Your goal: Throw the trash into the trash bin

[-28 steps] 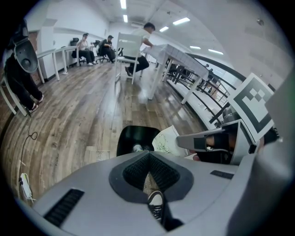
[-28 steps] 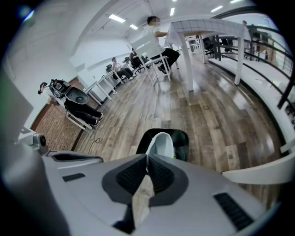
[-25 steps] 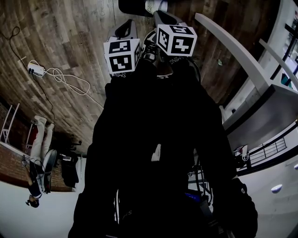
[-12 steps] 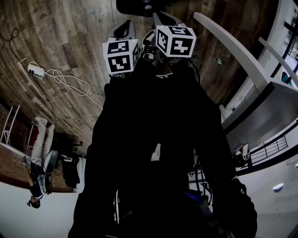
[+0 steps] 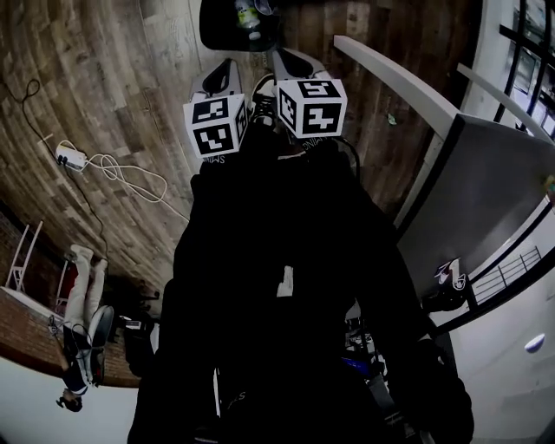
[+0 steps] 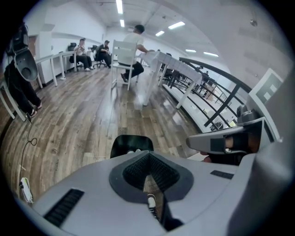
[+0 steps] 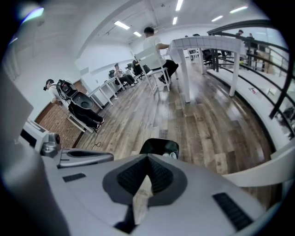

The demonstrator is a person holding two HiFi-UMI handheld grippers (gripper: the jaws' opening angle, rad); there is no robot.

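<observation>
A black trash bin (image 5: 236,22) stands on the wood floor at the top edge of the head view, with light bits of trash inside. Just below it, side by side, are my left gripper (image 5: 224,76) and right gripper (image 5: 290,65), both pointing down toward it. In the left gripper view the bin (image 6: 131,144) lies straight ahead and the left gripper (image 6: 147,161) is shut with nothing held; only floor shows through the notch. In the right gripper view the right gripper (image 7: 146,177) is shut on a pale scrap of paper (image 7: 141,197), with the bin (image 7: 160,146) beyond.
A white power strip with a looped cable (image 5: 71,157) lies on the floor to the left. A long white table (image 5: 395,82) and a grey counter (image 5: 486,191) run along the right. Seated people and a white chair (image 6: 123,57) are far down the room.
Both grippers have lifted a little, still side by side. More of the bin and the trash in it now shows at the top of the head view.
</observation>
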